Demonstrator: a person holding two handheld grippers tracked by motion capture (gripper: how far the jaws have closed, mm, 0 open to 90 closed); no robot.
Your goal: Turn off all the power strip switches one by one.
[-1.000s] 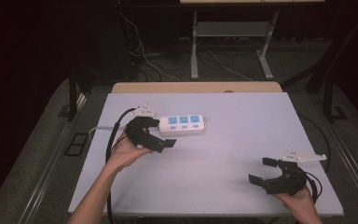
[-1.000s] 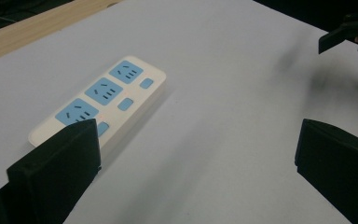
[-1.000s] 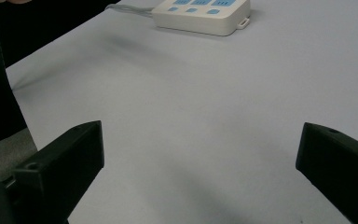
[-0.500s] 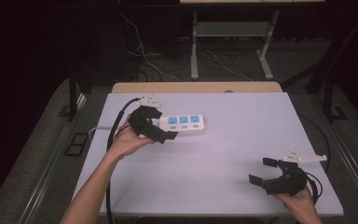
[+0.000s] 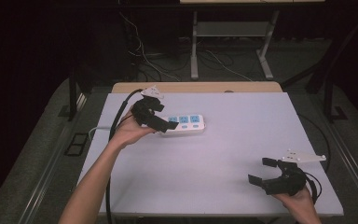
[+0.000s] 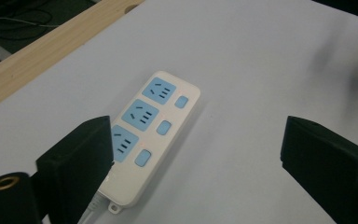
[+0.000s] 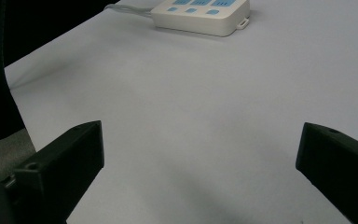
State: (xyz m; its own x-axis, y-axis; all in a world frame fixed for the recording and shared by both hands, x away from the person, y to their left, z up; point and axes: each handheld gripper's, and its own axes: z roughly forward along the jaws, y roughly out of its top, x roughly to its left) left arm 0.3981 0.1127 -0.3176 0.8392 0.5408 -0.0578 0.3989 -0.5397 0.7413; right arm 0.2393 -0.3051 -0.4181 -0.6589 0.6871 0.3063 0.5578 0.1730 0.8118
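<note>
We see one white table (image 5: 223, 158) bearing one cream power strip (image 5: 185, 123) with three blue sockets and three blue switches, lying toward its far left part, and two grippers above it. The left gripper (image 5: 161, 122) hovers over the strip's near end, its jaws wide apart though just now closing a little, nothing between them, one jaw hiding part of the nearest socket. The right gripper (image 5: 265, 173) rests well apart at the near right corner, jaws spread on nothing.

We see the power strip (image 5: 182, 124) lying on the table (image 5: 214, 158), towards its far left; the wooden board (image 5: 200, 87) runs just behind the table.
</note>
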